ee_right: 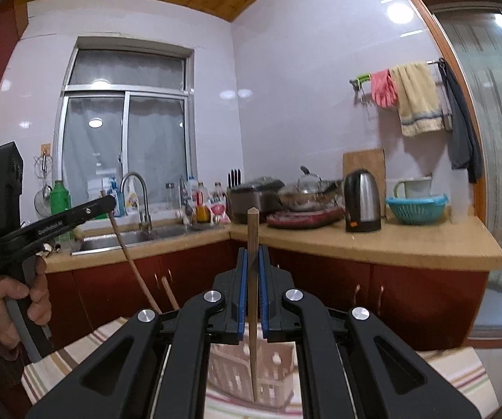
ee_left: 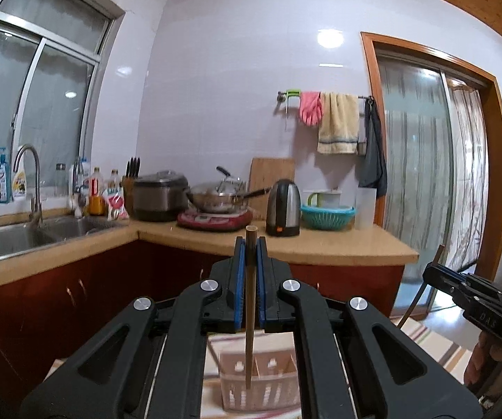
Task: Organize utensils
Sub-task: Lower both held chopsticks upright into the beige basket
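Black linkage arms fill the bottom of both wrist views, ending in blue-padded jaws. Closed tight, the left gripper point(ee_left: 250, 244) clamps a wooden chopstick point(ee_left: 249, 300) that stands nearly upright between the pads, its blunt top poking above them and its thin tip hanging down over a pale slotted utensil basket point(ee_left: 261, 394). Likewise pinched shut, the right gripper point(ee_right: 253, 255) holds a second chopstick point(ee_right: 253, 314), also upright, with its tip above the same basket point(ee_right: 271, 366), which sits on a striped cloth point(ee_right: 453, 366). Seen from the right wrist, the left tool is gripped by a hand point(ee_right: 13, 300) at the left edge, its chopstick slanting down. Behind both runs a tan countertop point(ee_left: 338, 244) with a steel kettle point(ee_left: 283, 207), a wok point(ee_left: 219, 199) on a red cooker, a teal colander point(ee_left: 327, 214) and a sink point(ee_left: 13, 241) below the window.
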`<state>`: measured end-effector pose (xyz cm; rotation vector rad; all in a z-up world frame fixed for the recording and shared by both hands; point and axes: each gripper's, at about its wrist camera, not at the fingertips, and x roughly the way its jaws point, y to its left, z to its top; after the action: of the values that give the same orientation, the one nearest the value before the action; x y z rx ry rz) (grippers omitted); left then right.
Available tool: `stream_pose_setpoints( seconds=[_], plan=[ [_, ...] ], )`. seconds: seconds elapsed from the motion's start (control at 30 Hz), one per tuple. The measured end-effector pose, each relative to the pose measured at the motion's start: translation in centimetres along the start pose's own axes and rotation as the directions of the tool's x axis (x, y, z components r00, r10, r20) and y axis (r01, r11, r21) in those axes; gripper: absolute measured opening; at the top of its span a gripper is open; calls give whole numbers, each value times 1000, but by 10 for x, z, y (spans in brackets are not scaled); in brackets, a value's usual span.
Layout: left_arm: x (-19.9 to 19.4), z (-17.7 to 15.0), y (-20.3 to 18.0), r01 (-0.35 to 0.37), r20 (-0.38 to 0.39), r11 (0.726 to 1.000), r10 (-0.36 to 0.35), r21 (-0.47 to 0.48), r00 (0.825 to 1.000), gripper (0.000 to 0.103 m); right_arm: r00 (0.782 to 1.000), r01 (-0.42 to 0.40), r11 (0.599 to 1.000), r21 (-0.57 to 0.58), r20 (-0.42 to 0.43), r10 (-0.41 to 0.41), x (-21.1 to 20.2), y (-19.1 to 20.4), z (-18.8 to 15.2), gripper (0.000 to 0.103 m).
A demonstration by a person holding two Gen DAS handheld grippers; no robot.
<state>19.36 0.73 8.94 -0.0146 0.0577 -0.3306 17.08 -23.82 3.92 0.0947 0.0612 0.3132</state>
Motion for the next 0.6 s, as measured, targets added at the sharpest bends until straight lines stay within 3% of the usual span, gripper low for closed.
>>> stream_pose_setpoints(
  seconds=[0.3,0.6],
  plan=[
    [52,-10,-3,-10,14,1000,10,14,1000,7,999,9,1000,-5,37,-9,45,-5,5,7],
    [96,-62,4,-16,-96,1000,16,-5,995,7,997,23,1000,20,-68,-22,87,-14,-41,7]
  ],
)
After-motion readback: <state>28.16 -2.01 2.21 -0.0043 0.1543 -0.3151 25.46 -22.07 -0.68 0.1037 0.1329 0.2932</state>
